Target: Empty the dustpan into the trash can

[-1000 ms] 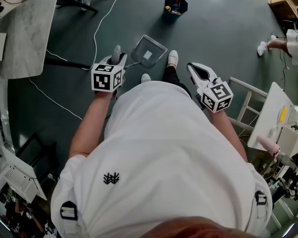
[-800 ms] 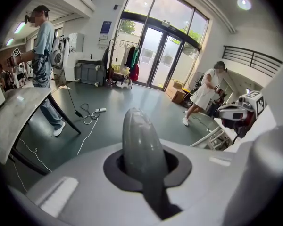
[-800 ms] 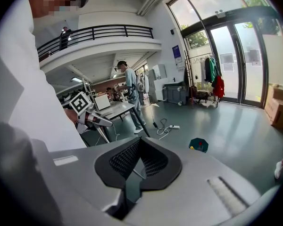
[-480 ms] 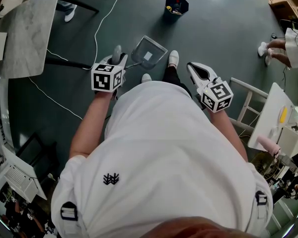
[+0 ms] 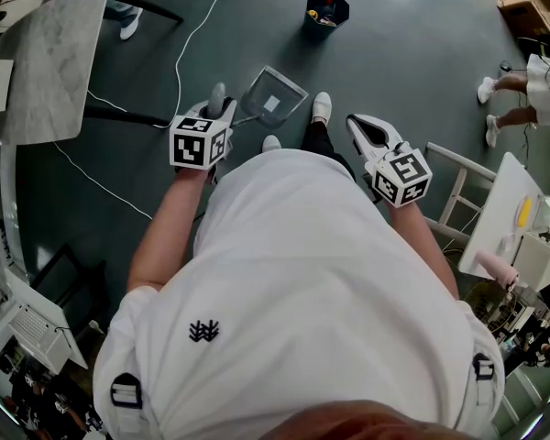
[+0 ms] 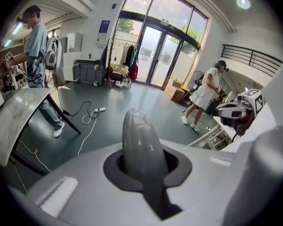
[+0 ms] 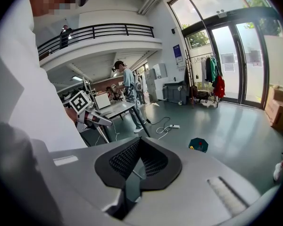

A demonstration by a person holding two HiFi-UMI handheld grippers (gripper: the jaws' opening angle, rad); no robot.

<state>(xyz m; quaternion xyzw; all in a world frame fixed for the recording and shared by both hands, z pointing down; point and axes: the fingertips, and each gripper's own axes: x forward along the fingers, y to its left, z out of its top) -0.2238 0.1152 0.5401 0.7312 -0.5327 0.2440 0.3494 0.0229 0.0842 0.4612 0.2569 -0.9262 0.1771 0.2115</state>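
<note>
My left gripper (image 5: 216, 110) is shut on the grey handle (image 5: 216, 93) of the dustpan (image 5: 273, 94), whose clear scoop hangs over the floor ahead of my feet. A small white scrap lies in the scoop. In the left gripper view the handle (image 6: 137, 135) rises between the jaws of the left gripper (image 6: 144, 173). The dark trash can (image 5: 324, 9) stands further ahead on the floor, apart from the dustpan; it also shows as the trash can (image 7: 198, 145) in the right gripper view. At my right side my right gripper (image 5: 357, 123) is shut with nothing in it, its pads (image 7: 127, 161) pressed together.
A grey table (image 5: 46, 58) stands at the left, with a white cable (image 5: 176, 62) running across the floor beside it. A white chair frame (image 5: 451, 183) and a white table (image 5: 509, 214) are at the right. Another person's legs (image 5: 504, 99) are at the far right.
Both grippers and the dustpan have stayed nearly still. The other person's legs at the far right have shifted, and a foot near the table at top left has moved.
</note>
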